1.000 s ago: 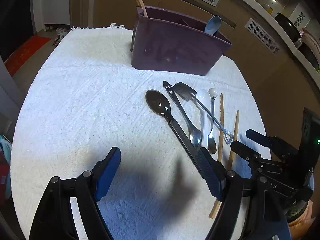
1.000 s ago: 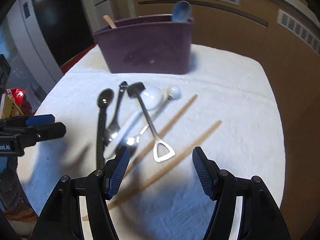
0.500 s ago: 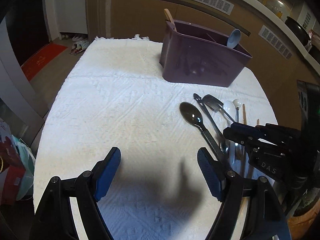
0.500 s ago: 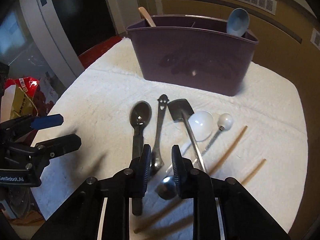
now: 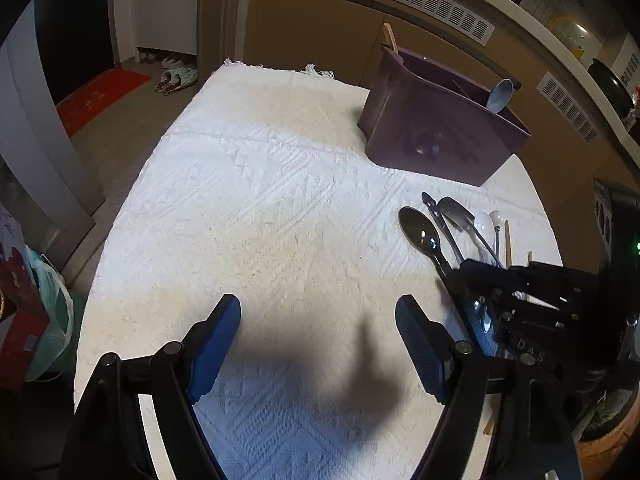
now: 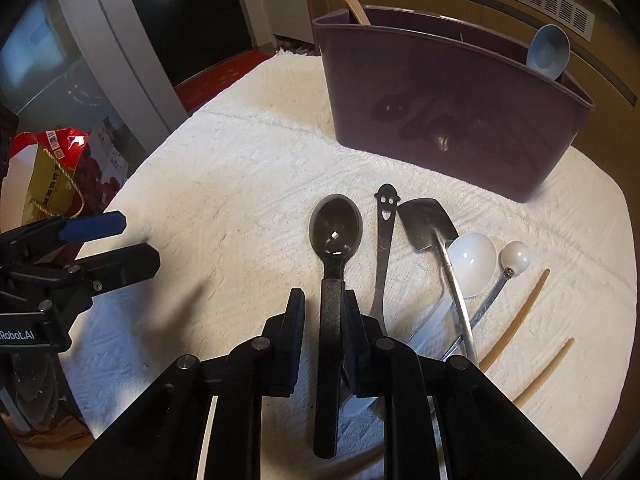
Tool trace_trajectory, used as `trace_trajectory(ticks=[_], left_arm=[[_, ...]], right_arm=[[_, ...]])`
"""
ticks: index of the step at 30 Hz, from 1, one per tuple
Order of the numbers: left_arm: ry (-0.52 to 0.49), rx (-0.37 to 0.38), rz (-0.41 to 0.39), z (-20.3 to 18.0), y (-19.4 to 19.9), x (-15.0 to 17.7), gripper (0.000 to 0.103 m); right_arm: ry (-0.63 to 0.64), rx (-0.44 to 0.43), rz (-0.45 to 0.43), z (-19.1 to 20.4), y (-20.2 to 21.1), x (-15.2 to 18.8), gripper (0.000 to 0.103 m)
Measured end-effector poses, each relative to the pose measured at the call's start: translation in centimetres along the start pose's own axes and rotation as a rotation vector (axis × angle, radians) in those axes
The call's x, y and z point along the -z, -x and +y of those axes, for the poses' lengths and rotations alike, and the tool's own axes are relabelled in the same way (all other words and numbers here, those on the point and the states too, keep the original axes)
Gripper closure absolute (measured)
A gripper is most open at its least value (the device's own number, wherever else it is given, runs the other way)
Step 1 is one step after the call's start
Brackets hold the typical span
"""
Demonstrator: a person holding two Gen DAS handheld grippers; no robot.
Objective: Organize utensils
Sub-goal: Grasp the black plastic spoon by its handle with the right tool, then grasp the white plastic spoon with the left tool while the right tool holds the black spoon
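Note:
A black spoon (image 6: 335, 236) lies on the white cloth with its bowl towards the purple caddy (image 6: 448, 120). My right gripper (image 6: 324, 304) is nearly shut around the spoon's handle; a small gap shows on the left side. Beside the spoon lie a smiley-handled utensil (image 6: 385, 240), a metal spatula (image 6: 428, 224), a white spoon (image 6: 472, 260), a ball-ended utensil (image 6: 516, 256) and two wooden chopsticks (image 6: 516, 320). My left gripper (image 5: 318, 332) is open and empty over bare cloth, left of the black spoon (image 5: 420, 232).
The caddy (image 5: 440, 136) holds a blue spoon (image 6: 548, 52) and a wooden utensil (image 6: 352, 4). The cloth-covered table (image 5: 260, 200) drops off at the left to the floor, where bags (image 6: 56, 176) stand. A cabinet wall stands behind the caddy.
My right gripper has moved left and lower onto the black spoon's handle, closing from wide open to narrow. My left gripper has drawn back and left, staying open.

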State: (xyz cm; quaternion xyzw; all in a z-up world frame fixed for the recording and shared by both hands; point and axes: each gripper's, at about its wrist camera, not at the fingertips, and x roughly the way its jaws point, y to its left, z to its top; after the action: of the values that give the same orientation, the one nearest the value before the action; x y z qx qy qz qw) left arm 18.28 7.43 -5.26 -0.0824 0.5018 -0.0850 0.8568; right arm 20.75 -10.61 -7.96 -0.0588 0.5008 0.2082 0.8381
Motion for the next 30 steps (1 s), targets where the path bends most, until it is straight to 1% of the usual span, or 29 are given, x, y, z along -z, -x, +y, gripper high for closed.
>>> trace_trajectory(ticks=[2, 3, 8, 12, 14, 16, 18, 23, 25, 27, 28, 29, 30], left_arm=[[0.001, 0.0, 0.002, 0.1, -0.1, 0.1, 0.026], [0.006, -0.001, 0.003, 0.3, -0.1, 0.0, 0.026], [0.032, -0.006, 0.006, 1.1, -0.4, -0.1, 0.026], [0.034, -0.012, 0.013, 1.2, -0.5, 0.0, 0.026], [0.03, -0.013, 0.014, 1.0, -0.5, -0.1, 0.026], [0.024, -0.015, 0.016, 0.7, -0.6, -0.2, 0.026], [0.013, -0.017, 0.018, 0.2, -0.6, -0.2, 0.026], [-0.052, 0.005, 0.034, -2.4, -1.1, -0.3, 0.026], [-0.091, 0.027, 0.044, -4.2, -1.3, -0.4, 0.026], [-0.115, 0.055, 0.061, -5.9, -1.8, -0.6, 0.027], [-0.117, 0.067, 0.071, -6.6, -2.1, -0.7, 0.032], [-0.119, 0.075, 0.083, -7.3, -2.5, -0.8, 0.042], [-0.127, 0.077, 0.099, -8.2, -3.1, -0.9, 0.048]], right_arm=[[-0.016, 0.032, -0.031, -0.5, 0.2, -0.5, 0.084], [-0.014, 0.028, -0.032, -0.7, 0.2, -0.8, 0.084], [0.041, 0.021, -0.008, 0.6, -0.5, -1.4, 0.084], [0.049, 0.049, 0.011, 0.8, -1.8, -1.3, 0.084], [0.06, 0.062, 0.009, 0.9, -1.7, -1.3, 0.089], [0.073, 0.063, 0.01, 1.2, -1.4, -1.0, 0.09], [0.062, 0.044, -0.011, 0.9, -0.3, -0.6, 0.091], [-0.004, 0.047, -0.112, -1.6, 4.7, 0.1, 0.091], [-0.043, 0.085, -0.152, -3.4, 6.7, 0.7, 0.091], [-0.085, 0.149, -0.18, -5.5, 8.1, 1.5, 0.09], [-0.107, 0.171, -0.189, -6.4, 8.5, 1.9, 0.09], [-0.14, 0.181, -0.196, -7.6, 9.0, 2.6, 0.09], [-0.165, 0.177, -0.197, -8.6, 9.3, 3.1, 0.09]])
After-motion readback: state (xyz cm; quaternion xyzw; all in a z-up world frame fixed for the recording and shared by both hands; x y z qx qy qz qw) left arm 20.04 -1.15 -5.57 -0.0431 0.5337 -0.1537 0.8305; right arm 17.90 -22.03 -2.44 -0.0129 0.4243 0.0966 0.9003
